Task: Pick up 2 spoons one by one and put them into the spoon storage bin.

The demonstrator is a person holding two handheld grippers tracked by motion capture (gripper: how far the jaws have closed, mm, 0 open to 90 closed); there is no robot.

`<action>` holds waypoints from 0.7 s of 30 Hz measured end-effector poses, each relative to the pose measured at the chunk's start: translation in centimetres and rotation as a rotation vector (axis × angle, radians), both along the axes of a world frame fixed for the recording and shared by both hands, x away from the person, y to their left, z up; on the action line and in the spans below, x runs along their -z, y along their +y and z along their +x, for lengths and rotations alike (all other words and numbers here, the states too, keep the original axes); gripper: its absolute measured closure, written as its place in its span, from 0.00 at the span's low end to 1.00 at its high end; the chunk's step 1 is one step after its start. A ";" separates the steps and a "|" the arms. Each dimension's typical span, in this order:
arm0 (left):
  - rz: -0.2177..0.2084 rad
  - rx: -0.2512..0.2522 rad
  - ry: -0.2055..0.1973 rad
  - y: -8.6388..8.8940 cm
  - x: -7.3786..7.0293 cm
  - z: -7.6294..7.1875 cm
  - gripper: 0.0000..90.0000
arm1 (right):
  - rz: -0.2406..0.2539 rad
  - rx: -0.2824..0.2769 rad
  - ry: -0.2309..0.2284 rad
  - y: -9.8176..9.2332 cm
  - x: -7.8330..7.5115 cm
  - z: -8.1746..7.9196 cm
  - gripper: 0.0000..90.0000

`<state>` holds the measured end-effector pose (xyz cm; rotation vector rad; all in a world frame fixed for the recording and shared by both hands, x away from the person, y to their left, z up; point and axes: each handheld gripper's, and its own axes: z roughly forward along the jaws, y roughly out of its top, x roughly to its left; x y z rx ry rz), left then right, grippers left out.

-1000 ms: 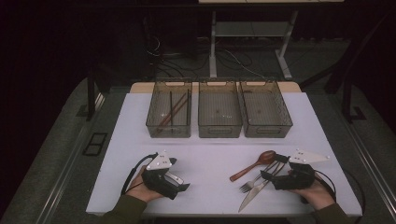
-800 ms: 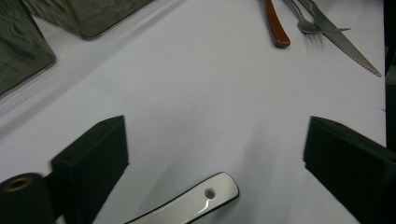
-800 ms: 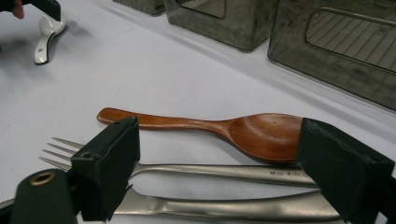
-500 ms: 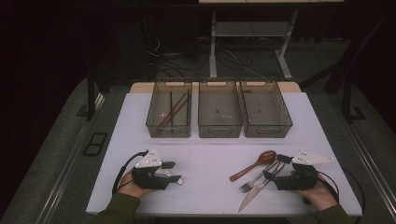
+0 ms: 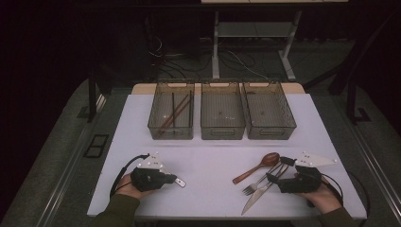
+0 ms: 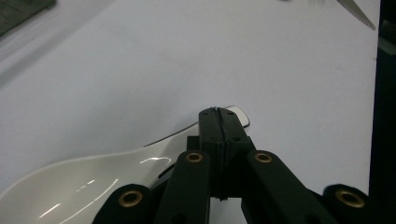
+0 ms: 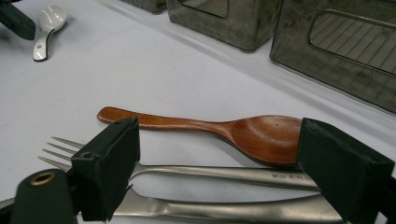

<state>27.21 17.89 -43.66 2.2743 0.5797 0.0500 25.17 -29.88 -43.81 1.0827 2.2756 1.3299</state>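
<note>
left gripper (image 5: 166,178): jaws have just been closing and now stand pressed together on the handle of the white ceramic spoon (image 6: 100,175), which lies flat on the white table (image 5: 213,156) near its front left edge, so the pick-up looks secured and a lift toward the three grey bins (image 5: 222,111) seems next. right gripper (image 5: 276,176): jaws apart, straddling the fork (image 7: 210,171) and knife (image 7: 224,209) with the wooden spoon (image 7: 210,127) just beyond, clamping nothing. open room: bare tabletop between spoon and bins; left bin already holds chopsticks (image 5: 172,113); front edge close behind both hands.
</note>
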 end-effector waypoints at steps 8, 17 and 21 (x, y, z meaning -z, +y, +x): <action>0.015 0.040 0.002 -0.5 0.4 0.0 0.99 | -0.007 0.003 0.005 0.0 0.1 0.1 0.16; 0.027 0.031 -0.024 -1.4 0.5 0.3 0.99 | -0.016 0.002 0.005 0.1 0.2 0.1 0.16; 0.045 0.031 -0.033 -1.9 0.5 0.7 0.99 | -0.020 0.002 0.009 0.1 0.2 0.2 0.16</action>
